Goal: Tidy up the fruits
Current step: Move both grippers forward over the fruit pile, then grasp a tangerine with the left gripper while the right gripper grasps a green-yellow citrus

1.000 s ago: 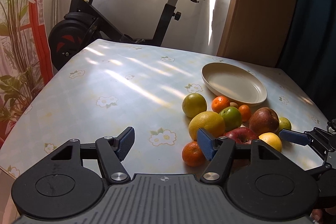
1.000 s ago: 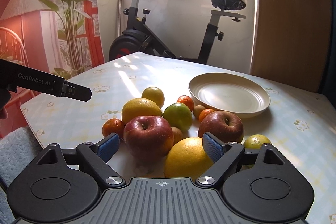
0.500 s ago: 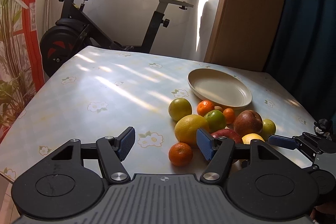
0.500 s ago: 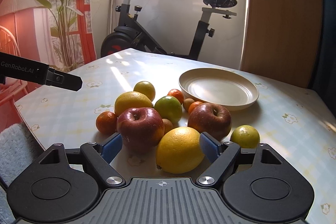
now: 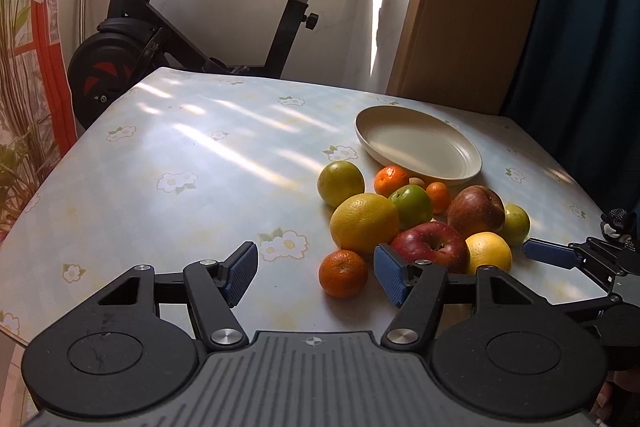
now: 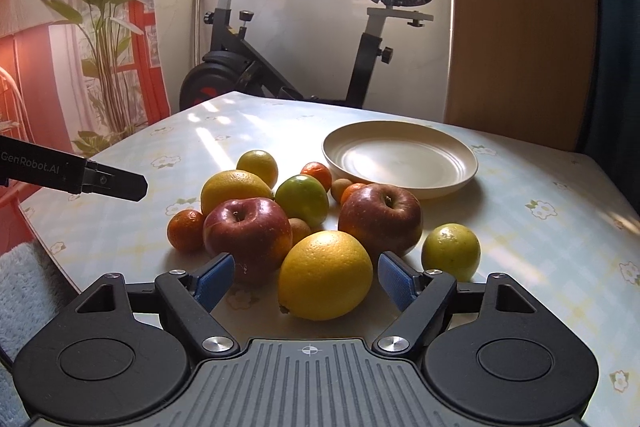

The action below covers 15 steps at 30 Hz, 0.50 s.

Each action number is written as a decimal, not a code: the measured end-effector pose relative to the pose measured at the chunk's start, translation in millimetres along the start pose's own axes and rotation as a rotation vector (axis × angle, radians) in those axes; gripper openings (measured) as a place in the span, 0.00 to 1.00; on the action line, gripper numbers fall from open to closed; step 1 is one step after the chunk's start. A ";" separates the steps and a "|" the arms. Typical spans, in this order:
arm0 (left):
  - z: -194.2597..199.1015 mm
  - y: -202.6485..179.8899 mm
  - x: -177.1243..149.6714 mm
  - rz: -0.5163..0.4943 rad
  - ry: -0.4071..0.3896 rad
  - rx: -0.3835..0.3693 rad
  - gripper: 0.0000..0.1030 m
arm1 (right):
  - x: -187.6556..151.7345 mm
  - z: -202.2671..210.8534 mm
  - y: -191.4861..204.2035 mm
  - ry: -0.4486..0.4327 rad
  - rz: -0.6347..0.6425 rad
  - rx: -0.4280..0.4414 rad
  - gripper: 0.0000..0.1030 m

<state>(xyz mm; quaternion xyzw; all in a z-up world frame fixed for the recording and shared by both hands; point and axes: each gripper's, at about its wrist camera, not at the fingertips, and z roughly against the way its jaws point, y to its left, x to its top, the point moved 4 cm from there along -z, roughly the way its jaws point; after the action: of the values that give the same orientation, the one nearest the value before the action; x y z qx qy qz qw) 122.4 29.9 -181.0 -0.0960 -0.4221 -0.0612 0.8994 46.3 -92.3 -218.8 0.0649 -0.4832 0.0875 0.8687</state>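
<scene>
The right hand-held gripper [image 6: 306, 279] hangs low over the floral-patterned worktop [image 6: 520, 195] with its blue pads spread wide, bracketing the big yellow citrus fruit [image 6: 326, 275] nearest it, apparently lined up as first pick. The left hand-held gripper [image 5: 316, 273], equally wide and holding nothing, faces a small orange mandarin [image 5: 343, 273]. Behind, apples and citrus cluster loosely just before the empty cream round plate [image 6: 400, 157], their likely destination.

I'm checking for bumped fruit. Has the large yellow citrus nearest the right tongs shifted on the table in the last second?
No. The large yellow citrus still sits just before the two red apples, same spacing; only the camera view changed.
</scene>
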 end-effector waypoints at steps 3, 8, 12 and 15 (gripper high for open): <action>-12.4 -4.8 -5.3 -0.030 0.045 -0.053 0.59 | -0.5 0.3 -3.4 0.001 -0.008 -0.002 0.73; -28.2 -4.0 -8.4 -0.040 0.076 -0.065 0.51 | -2.2 0.6 -10.8 0.002 -0.030 -0.012 0.73; -33.8 1.5 -9.3 -0.030 0.089 -0.080 0.51 | -2.7 -2.0 -14.8 0.006 -0.050 -0.017 0.73; -37.6 0.9 -9.6 -0.044 0.094 -0.100 0.51 | -2.4 -5.2 -16.0 0.011 -0.055 -0.017 0.73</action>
<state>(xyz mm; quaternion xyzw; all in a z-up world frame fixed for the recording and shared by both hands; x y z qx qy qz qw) 144.6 22.7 -211.9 -0.1288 -0.3776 -0.1066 0.9108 52.8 -107.1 -224.0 0.0703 -0.4772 0.0599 0.8739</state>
